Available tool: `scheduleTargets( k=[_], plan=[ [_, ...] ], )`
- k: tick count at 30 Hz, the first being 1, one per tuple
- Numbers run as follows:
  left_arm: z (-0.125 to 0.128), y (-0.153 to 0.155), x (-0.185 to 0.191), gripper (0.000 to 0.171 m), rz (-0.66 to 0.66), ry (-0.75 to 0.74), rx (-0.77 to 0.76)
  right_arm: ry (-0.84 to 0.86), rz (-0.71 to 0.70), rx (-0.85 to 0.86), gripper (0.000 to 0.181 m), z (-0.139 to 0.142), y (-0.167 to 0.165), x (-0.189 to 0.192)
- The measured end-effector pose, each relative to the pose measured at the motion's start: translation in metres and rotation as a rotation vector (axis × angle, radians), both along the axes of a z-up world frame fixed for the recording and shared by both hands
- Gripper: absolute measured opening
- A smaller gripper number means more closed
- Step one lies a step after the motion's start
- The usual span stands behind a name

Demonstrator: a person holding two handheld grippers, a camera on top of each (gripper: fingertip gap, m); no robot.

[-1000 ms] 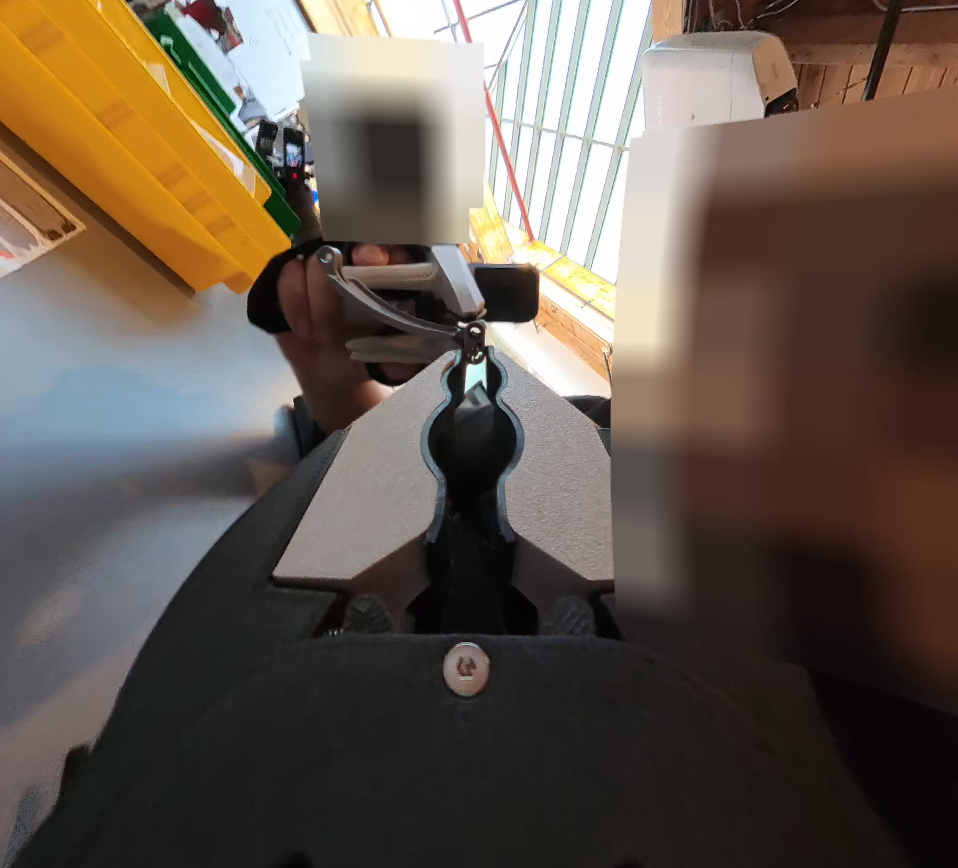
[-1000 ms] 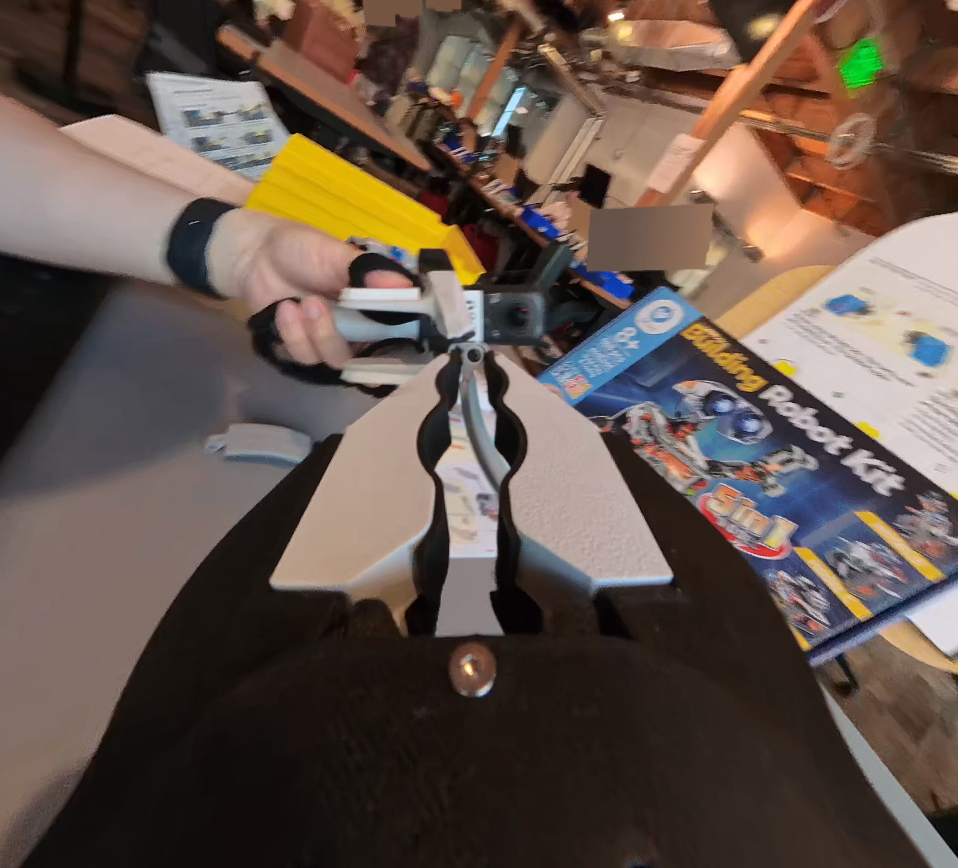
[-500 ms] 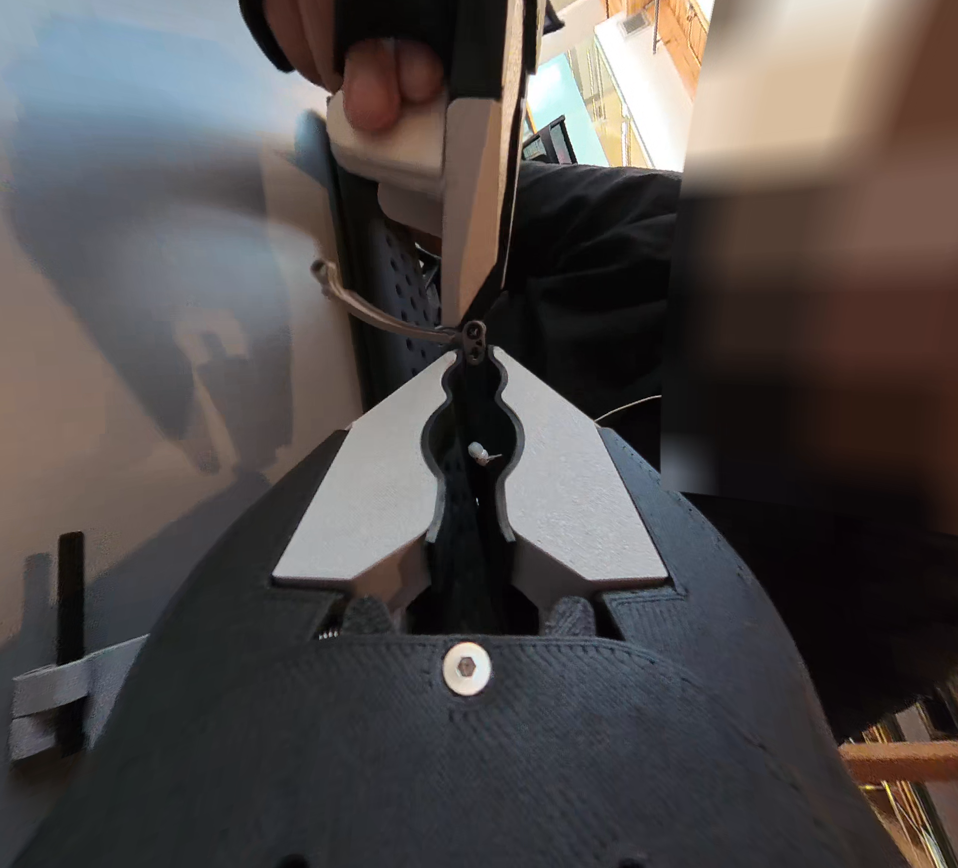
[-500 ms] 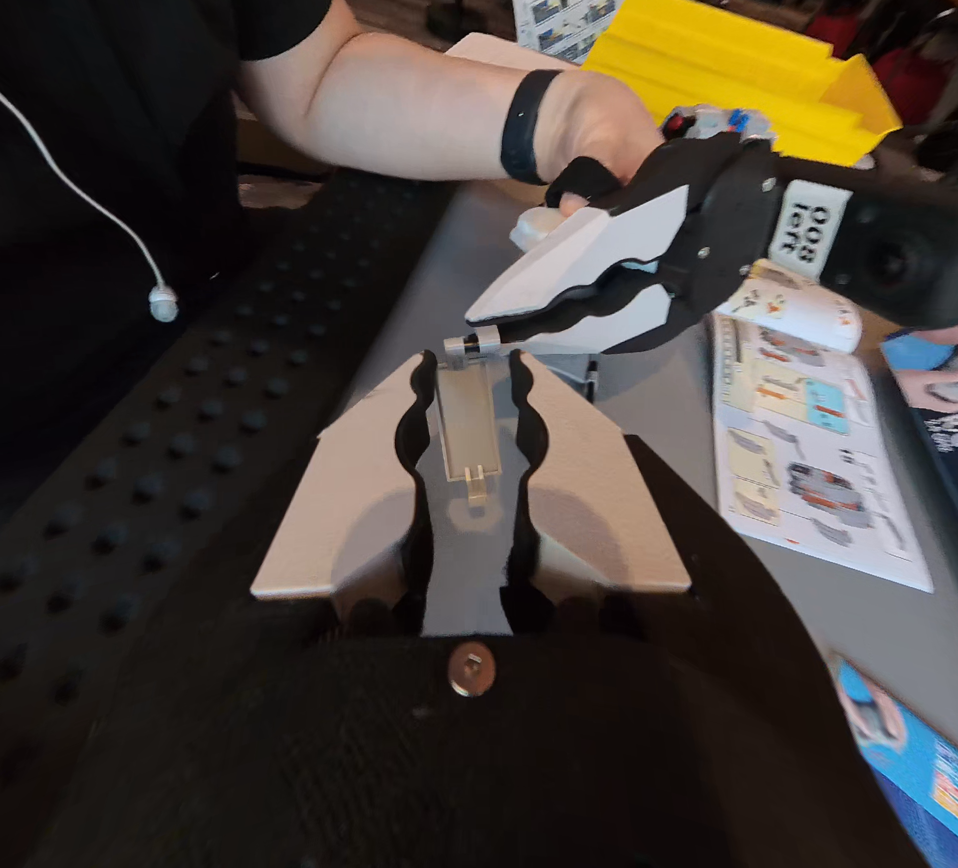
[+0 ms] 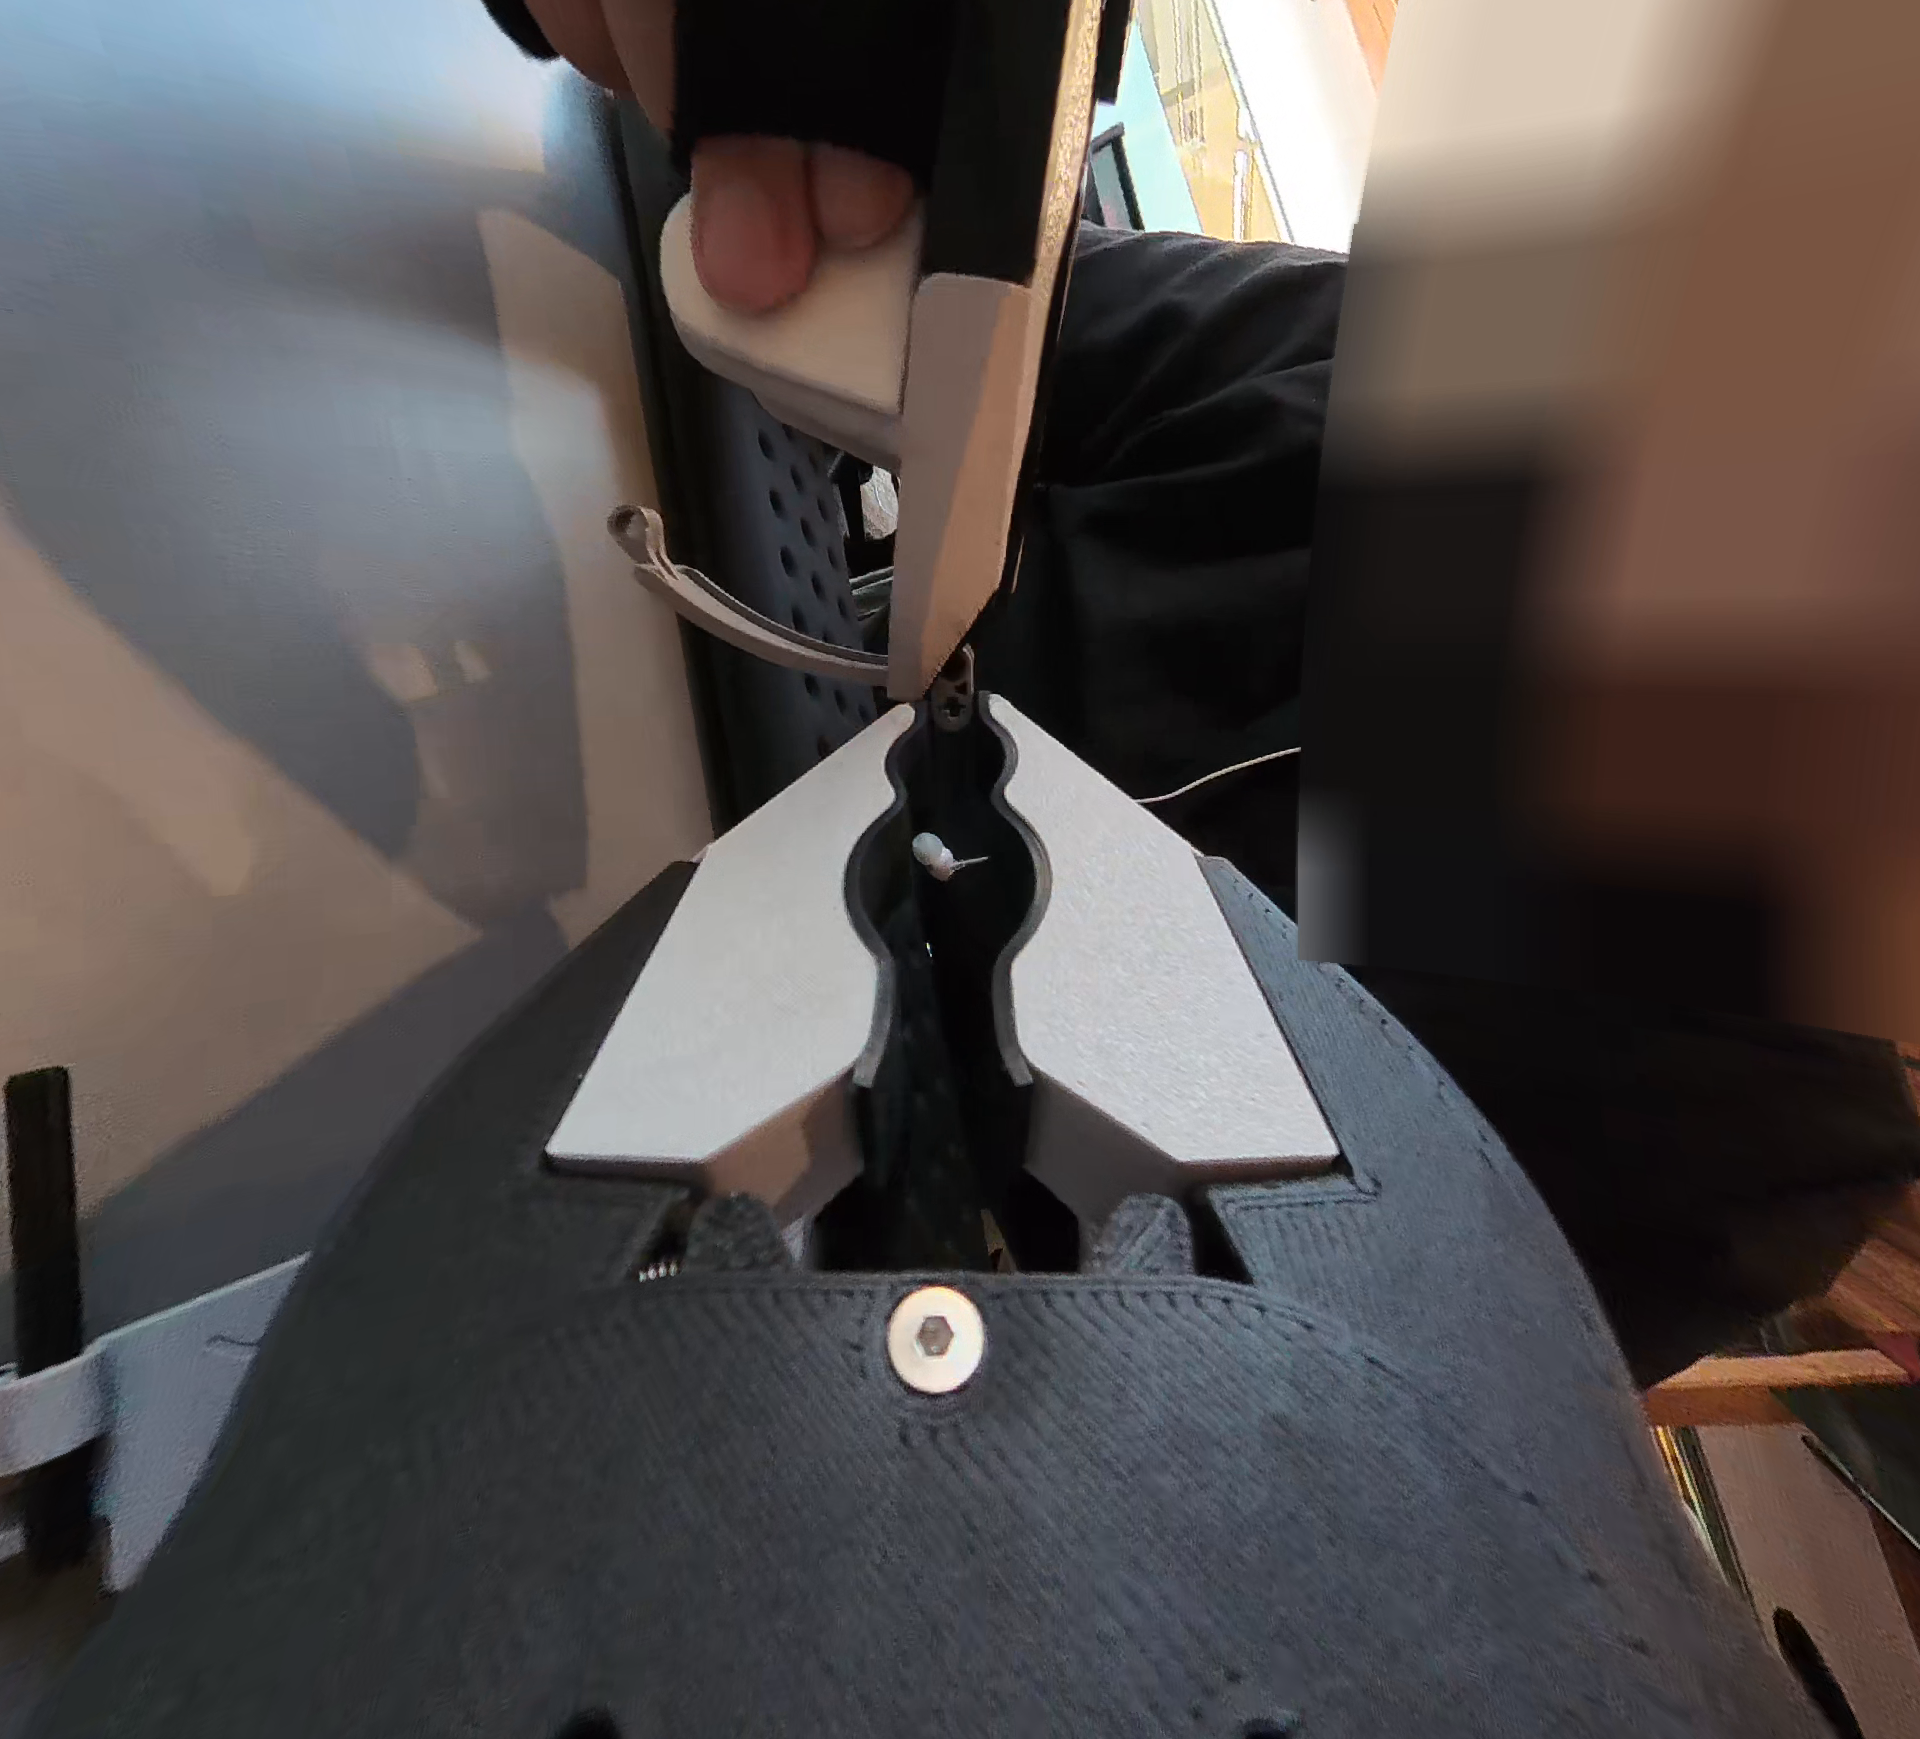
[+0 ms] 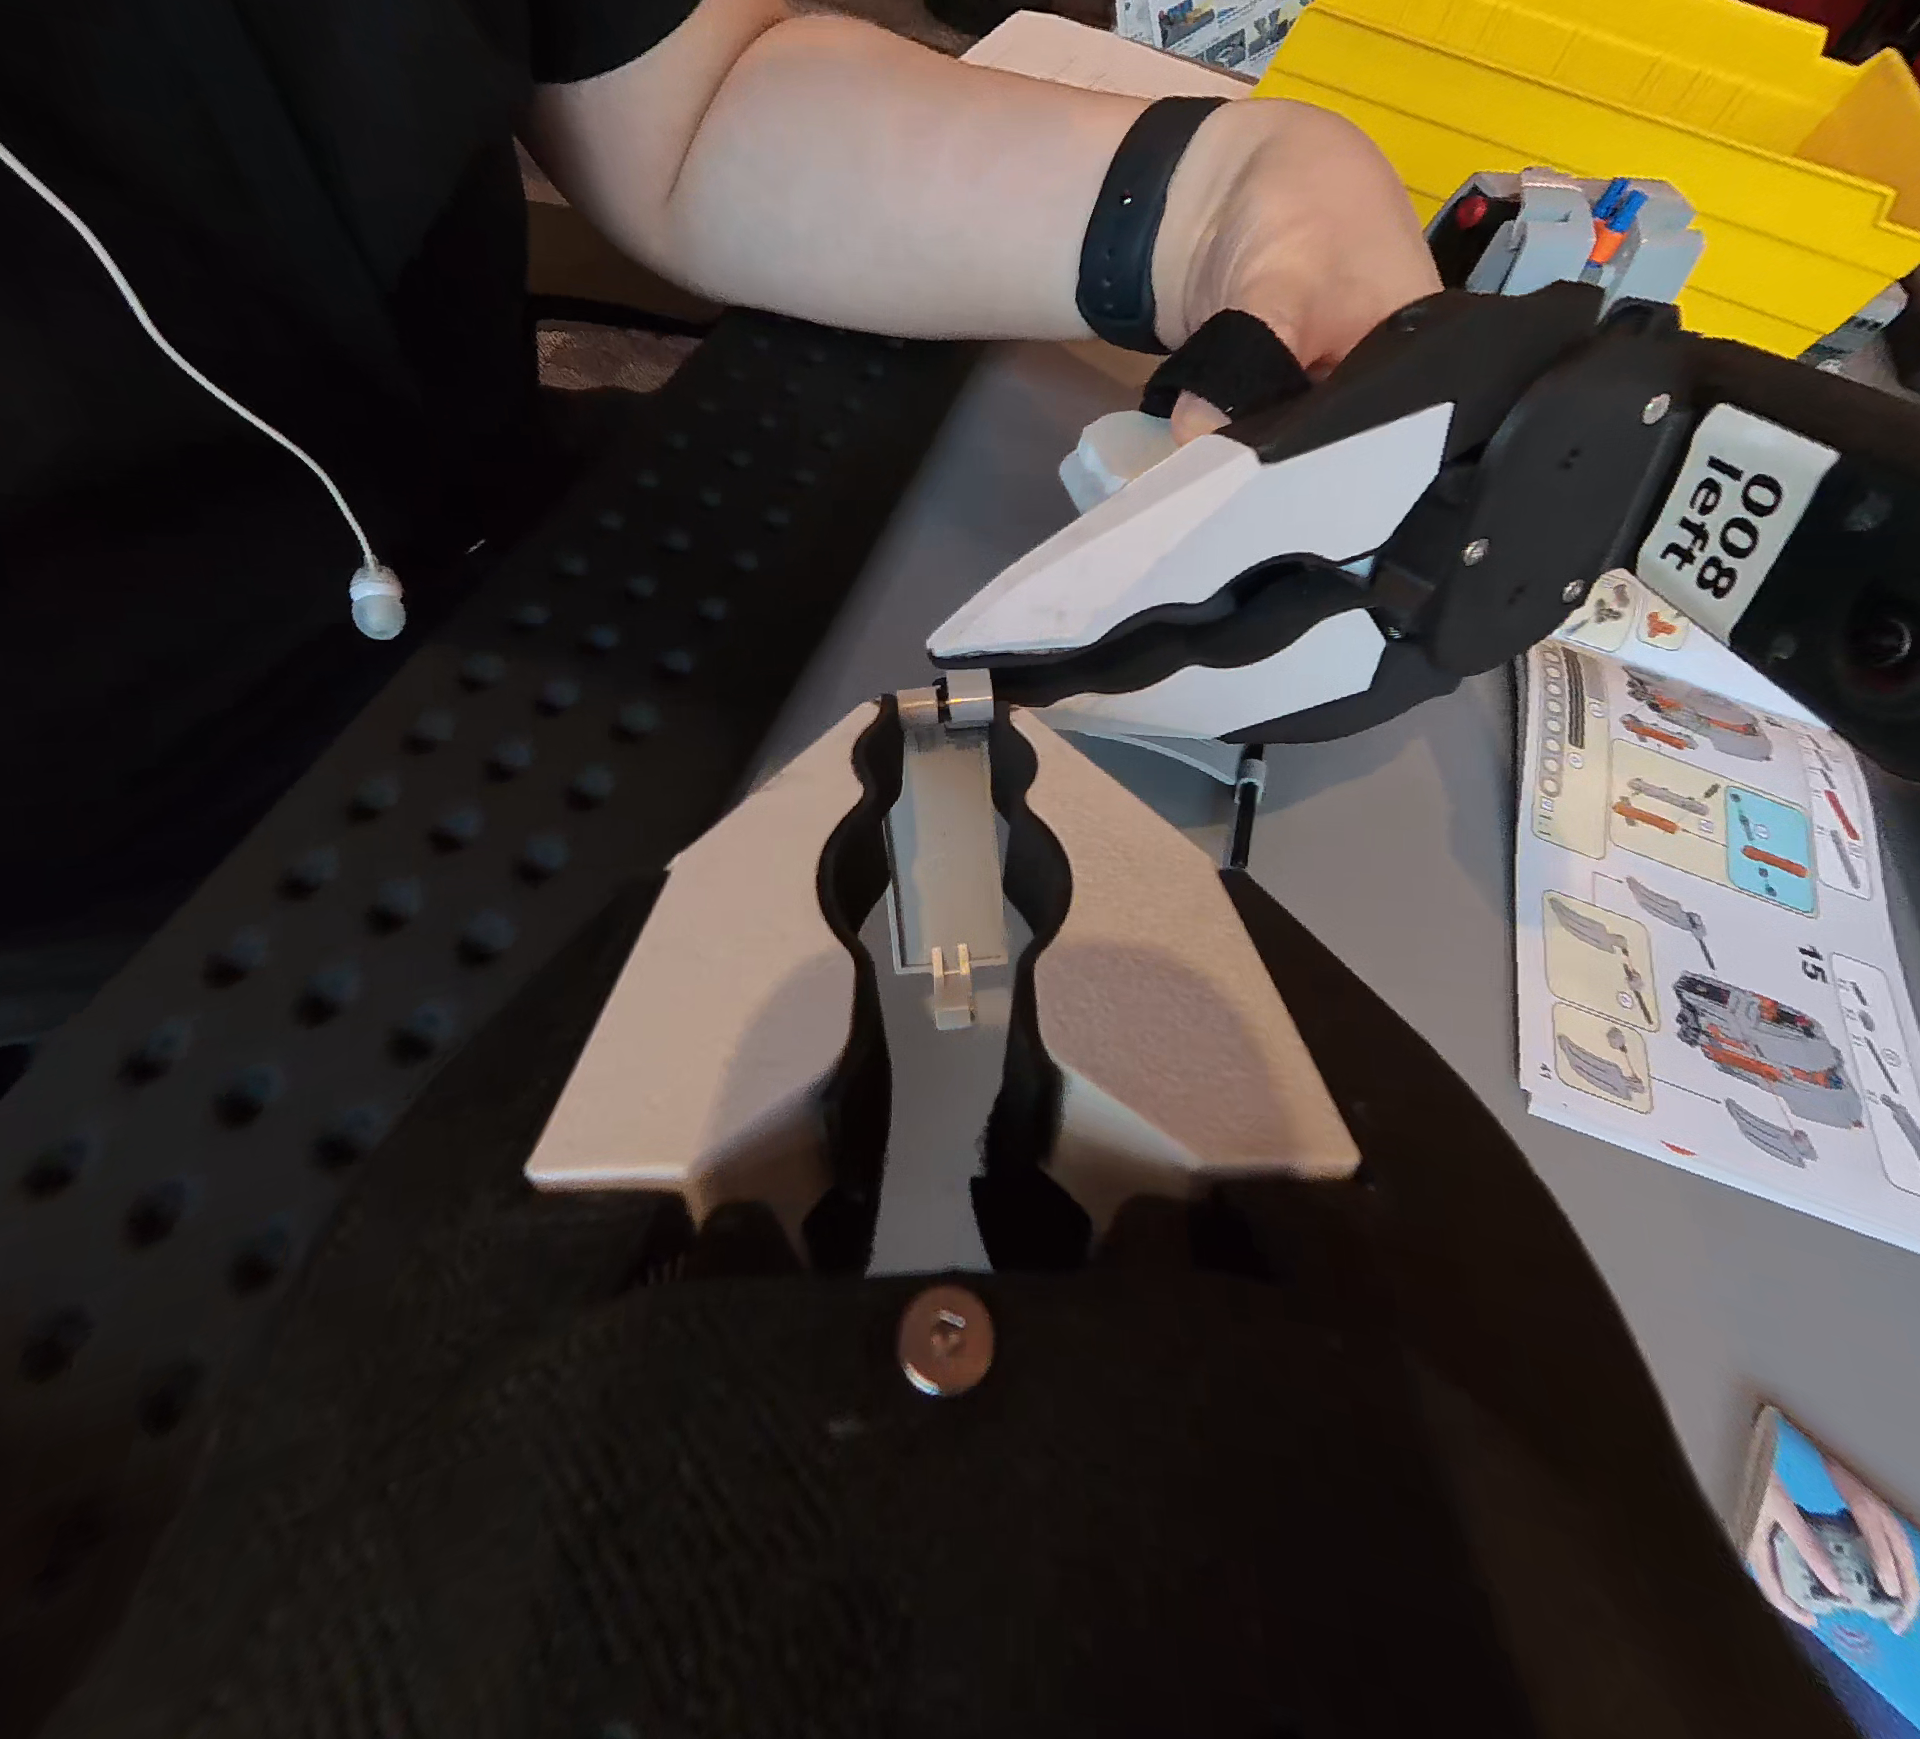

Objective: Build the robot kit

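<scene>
Lying under both claws, the grey desk [image 6: 1392, 900] is carrying an instruction booklet [image 6: 1704, 900]. The right claw [image 6: 940, 723] is clamping a curved grey panel [image 6: 943, 858]; the left claw [image 6: 977, 650], nearly closed, is pinching a small dark pin [image 5: 954, 697] at that panel's end.

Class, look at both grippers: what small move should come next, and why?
Probably ease the left gripper a touch toward the grey panel held in the right gripper: its tips meet the panel's end barrel, where a small dark pin seems only partly seated.
</scene>
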State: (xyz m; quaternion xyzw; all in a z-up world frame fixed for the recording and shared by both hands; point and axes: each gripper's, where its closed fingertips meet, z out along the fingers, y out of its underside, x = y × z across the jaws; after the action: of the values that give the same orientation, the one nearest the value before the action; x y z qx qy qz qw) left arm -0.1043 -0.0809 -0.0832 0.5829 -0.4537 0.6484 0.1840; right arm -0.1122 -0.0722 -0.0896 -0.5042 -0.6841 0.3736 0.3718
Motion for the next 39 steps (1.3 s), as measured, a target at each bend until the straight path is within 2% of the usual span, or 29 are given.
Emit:
scheduleTargets(
  k=[15, 18, 24, 39],
  plan=[
    [-0.005, -0.007, -0.004, 0.005, -0.053, 0.029, -0.003, -0.048, 0.027, 0.061, 0.014, -0.006, -0.007, -0.003],
    [-0.007, -0.002, -0.004, 0.005, -0.029, 0.034, 0.004, -0.023, 0.009, 0.003, 0.014, -0.007, -0.002, -0.004],
    [-0.006, 0.003, -0.004, 0.005, -0.003, 0.032, -0.006, 0.015, -0.007, 0.045, 0.014, -0.005, 0.003, -0.005],
    [-0.007, -0.001, -0.004, 0.005, -0.016, 0.043, -0.024, -0.013, 0.002, 0.08, 0.014, -0.006, 0.0, -0.004]
  ],
)
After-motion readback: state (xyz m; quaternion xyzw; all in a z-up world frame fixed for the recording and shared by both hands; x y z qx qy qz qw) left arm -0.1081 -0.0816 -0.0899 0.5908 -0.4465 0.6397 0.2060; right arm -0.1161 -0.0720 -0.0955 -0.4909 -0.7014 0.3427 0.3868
